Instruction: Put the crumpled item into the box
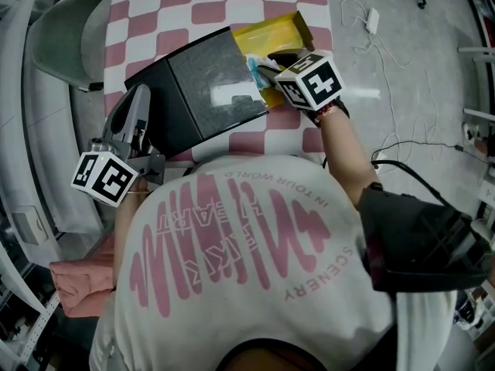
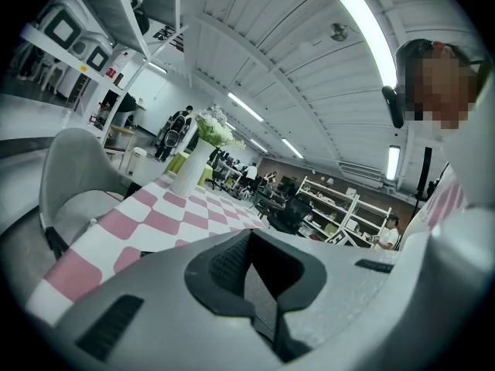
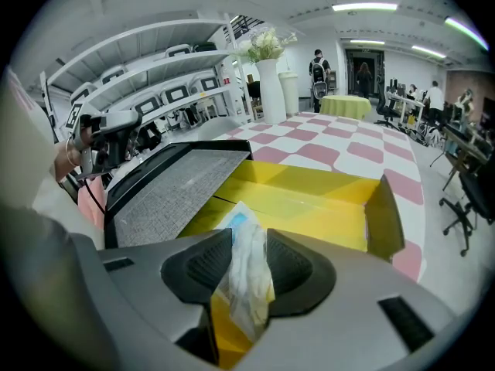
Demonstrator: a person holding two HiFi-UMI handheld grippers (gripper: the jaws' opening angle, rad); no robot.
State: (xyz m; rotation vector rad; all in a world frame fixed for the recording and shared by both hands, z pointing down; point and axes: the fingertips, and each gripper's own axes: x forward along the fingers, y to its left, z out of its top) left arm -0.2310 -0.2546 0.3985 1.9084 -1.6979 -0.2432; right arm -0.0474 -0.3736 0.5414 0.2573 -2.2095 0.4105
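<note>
While your right gripper (image 3: 247, 242) stood at the near edge of the open yellow box (image 3: 340, 199), its jaws pinched the crumpled item (image 3: 246, 277), which hung over the box's interior. Your left gripper (image 2: 249, 265) had its jaws together, nothing between them, by the table's near-left edge, well apart. A dark flat panel (image 1: 201, 91) lay just left of the box. Beyond was bare pink-and-white checked cloth (image 1: 232, 6), with a white vase (image 3: 271, 91) at the far end. A grey chair (image 1: 66, 37) stood left and grey floor (image 1: 402, 52) with cables lay right.
</note>
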